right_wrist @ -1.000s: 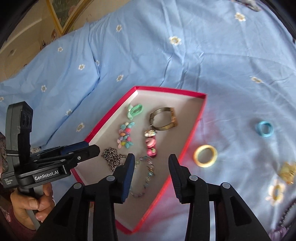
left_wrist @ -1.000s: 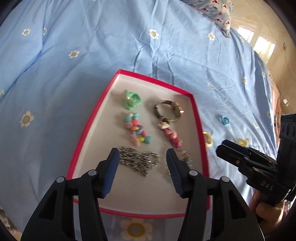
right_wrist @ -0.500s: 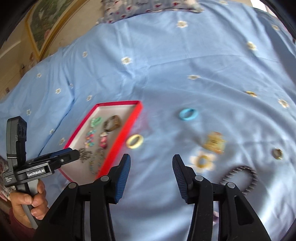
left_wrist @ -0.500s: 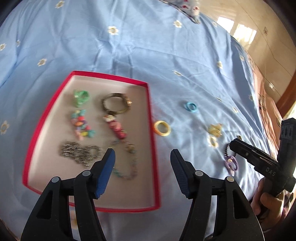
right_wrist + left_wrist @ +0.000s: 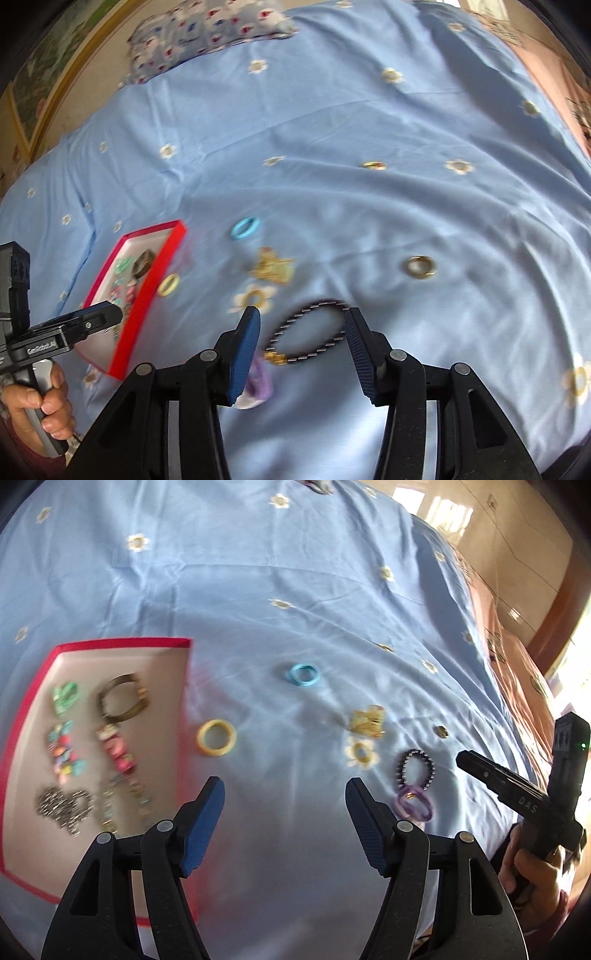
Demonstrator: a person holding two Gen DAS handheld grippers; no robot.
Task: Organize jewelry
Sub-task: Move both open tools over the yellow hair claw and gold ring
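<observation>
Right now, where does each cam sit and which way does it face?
Left wrist: on the left gripper, looking down at the blue sheet with the red tray at left; right gripper and hand show at right.
Right wrist: on the right gripper, over the black bead bracelet; left gripper shows at left.
Shared: tray, bracelet, yellow ring, blue ring.

Smooth blue cloth bedsheet point(image 5: 369, 206); shiny gold metal ring point(image 5: 420, 266); glossy plastic yellow ring point(image 5: 216, 737); ribbed blue gripper pads point(image 5: 245, 350).
</observation>
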